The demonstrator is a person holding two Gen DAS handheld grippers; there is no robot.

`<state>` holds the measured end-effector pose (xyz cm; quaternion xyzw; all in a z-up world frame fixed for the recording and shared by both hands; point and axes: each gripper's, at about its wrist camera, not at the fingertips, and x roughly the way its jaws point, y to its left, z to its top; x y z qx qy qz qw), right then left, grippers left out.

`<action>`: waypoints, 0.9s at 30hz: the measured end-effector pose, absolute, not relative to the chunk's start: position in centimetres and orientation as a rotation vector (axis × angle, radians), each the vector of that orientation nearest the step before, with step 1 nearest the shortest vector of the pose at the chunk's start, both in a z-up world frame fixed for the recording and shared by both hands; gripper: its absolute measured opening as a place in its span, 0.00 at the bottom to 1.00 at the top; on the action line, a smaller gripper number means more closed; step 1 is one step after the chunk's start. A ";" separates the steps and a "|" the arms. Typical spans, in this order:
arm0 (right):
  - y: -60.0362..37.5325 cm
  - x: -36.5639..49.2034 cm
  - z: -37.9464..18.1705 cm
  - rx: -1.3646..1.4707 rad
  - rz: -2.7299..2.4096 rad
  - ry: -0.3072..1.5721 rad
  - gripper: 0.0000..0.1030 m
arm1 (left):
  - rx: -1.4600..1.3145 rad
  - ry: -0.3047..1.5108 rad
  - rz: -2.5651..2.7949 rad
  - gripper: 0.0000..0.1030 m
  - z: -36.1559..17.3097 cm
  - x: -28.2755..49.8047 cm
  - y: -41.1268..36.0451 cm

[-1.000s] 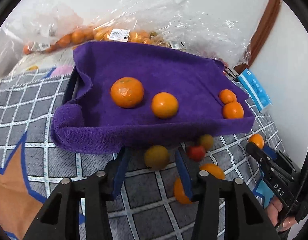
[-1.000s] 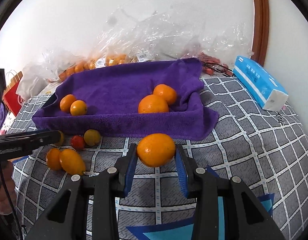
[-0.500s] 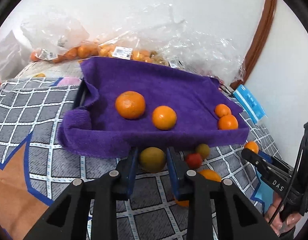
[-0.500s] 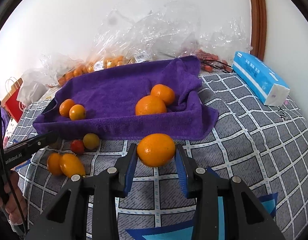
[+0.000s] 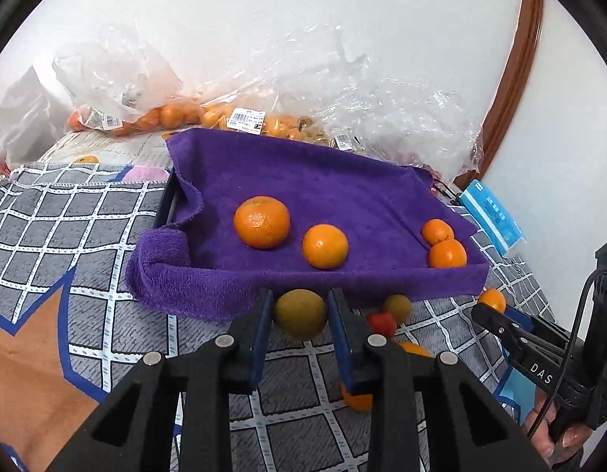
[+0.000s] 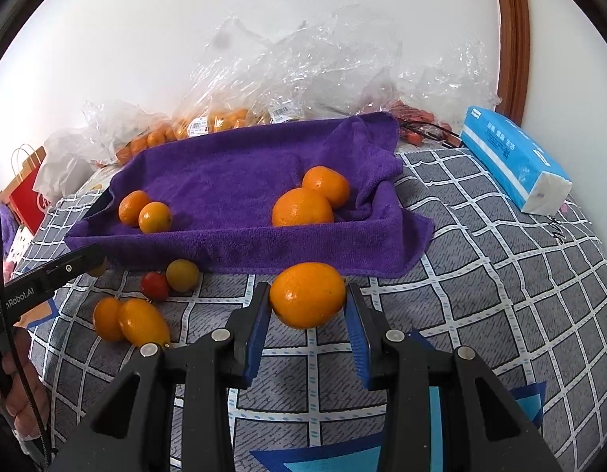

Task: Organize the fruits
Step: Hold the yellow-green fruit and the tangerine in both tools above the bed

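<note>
A: What does the left tool [image 5: 300,316] hold?

B: Its blue pads are pressed on a round yellow-green fruit [image 5: 300,313], just in front of the near wall of the purple terry towel-lined tray [image 5: 264,287], which serves as landmark. The gap between the pads is narrow.

A: And the right tool [image 6: 308,306]?

B: It grips a large oval orange citrus fruit [image 6: 307,295] from both sides, also just in front of the tray's near wall, towards its right end in the right wrist view.

A: What lies inside the tray?

B: In the left wrist view: a large round mandarin [image 5: 261,222] and a smaller smooth orange [image 5: 325,246] near the middle, and two small oranges touching each other [image 5: 447,253] in the right near corner.

A: What remains outside it?

B: On the grey checked cloth [image 6: 480,275] in front of the tray, in the right wrist view: a small red tomato-like fruit [image 6: 154,286] touching a small yellow fruit [image 6: 182,275], and, nearer the camera, an elongated orange fruit [image 6: 143,322] against a round one [image 6: 106,318].

A: Behind the tray?

B: Clear crumpled plastic bags of orange fruit [image 6: 209,122] along the white wall. To the tray's right lies a blue paper tissue pack [image 6: 513,159].
</note>
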<state>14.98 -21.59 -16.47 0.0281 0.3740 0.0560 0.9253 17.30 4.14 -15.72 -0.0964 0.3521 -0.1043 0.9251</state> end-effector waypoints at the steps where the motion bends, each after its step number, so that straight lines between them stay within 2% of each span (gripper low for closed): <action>1: -21.6 15.0 -16.5 0.058 0.114 0.766 0.36 | -0.193 0.718 -0.213 0.27 -15.7 17.2 4.1; 27: -21.2 14.6 -16.2 0.042 0.128 0.743 0.36 | -0.171 0.676 -0.200 0.27 -15.0 16.6 3.7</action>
